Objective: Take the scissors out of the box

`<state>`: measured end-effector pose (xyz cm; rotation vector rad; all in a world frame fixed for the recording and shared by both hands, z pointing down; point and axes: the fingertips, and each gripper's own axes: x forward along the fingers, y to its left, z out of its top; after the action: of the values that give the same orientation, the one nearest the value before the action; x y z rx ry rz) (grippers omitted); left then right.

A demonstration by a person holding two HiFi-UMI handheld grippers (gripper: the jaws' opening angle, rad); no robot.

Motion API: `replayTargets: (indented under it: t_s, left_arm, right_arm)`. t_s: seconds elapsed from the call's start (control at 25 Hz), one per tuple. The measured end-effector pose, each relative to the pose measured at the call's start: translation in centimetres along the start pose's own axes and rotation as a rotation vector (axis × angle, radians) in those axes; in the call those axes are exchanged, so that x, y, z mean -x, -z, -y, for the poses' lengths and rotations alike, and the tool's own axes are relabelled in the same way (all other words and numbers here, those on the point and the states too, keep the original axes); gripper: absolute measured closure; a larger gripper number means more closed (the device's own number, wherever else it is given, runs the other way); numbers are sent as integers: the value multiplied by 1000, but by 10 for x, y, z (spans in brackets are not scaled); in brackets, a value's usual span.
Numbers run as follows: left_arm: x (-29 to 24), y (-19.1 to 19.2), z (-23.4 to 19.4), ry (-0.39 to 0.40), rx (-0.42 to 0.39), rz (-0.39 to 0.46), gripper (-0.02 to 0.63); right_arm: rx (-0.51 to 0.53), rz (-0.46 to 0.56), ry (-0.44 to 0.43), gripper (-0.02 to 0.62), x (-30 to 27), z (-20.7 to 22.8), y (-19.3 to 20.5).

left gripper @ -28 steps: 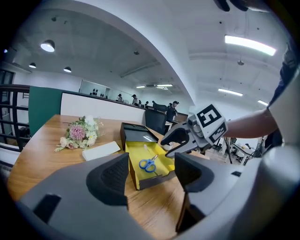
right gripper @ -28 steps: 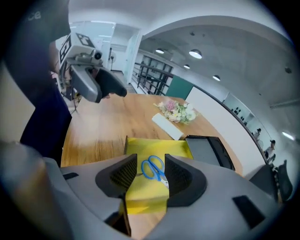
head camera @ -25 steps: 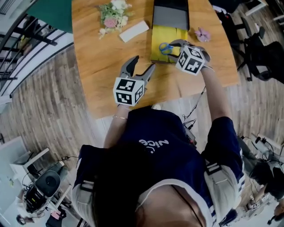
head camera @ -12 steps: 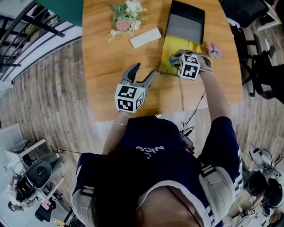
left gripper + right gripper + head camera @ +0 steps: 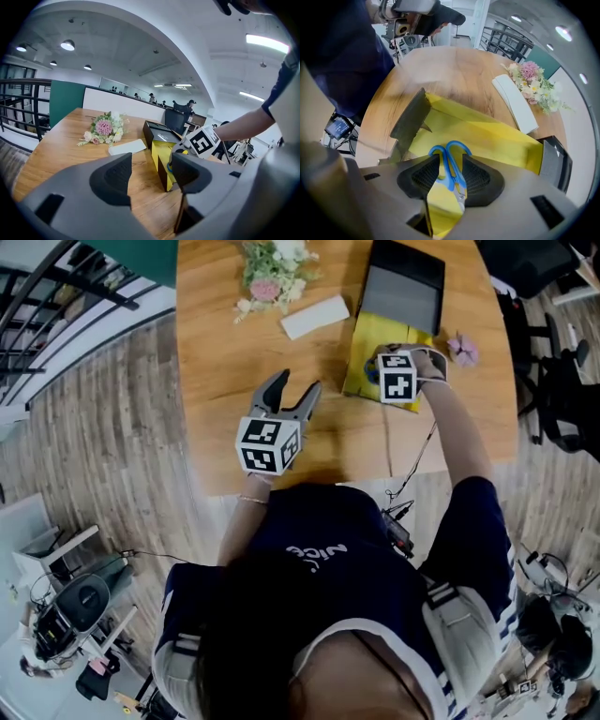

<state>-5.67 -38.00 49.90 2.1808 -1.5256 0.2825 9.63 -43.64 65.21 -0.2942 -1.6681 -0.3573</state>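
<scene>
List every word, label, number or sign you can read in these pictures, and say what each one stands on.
"nice": white print on the person's dark blue shirt, upside down in the head view.
No other text can be read: the marker cube on the left gripper and the one on the right gripper bear only black-and-white square patterns, no letters or numbers.
</scene>
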Motion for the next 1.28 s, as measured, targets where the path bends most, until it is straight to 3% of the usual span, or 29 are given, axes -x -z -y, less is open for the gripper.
replayTargets:
  t_s: [0.2, 0.44, 0.56, 0.84, 1.04, 1.28]
  left_arm:
    - [-3, 0, -8, -1, 24, 4, 339]
    - [-3, 0, -2, 27, 8, 0, 341]
    - [2, 0, -1, 33, -6, -1, 347]
    - [9, 2, 1, 43, -9, 9, 348]
    - [12, 5, 19, 66, -27, 24, 350]
    - [20, 7, 34, 79, -48, 40, 350]
  right_arm:
    - [-30, -28, -82, 449, -3, 0, -4]
    - [-29, -16, -54, 497, -1, 0, -2]
    - [-35, 4, 0, 500, 0, -1, -2]
    - [-182, 129, 145, 502, 28, 19, -18]
    - [-316, 295, 292, 503, 67, 27, -29]
    - [-413, 423, 437, 503, 111, 19, -36]
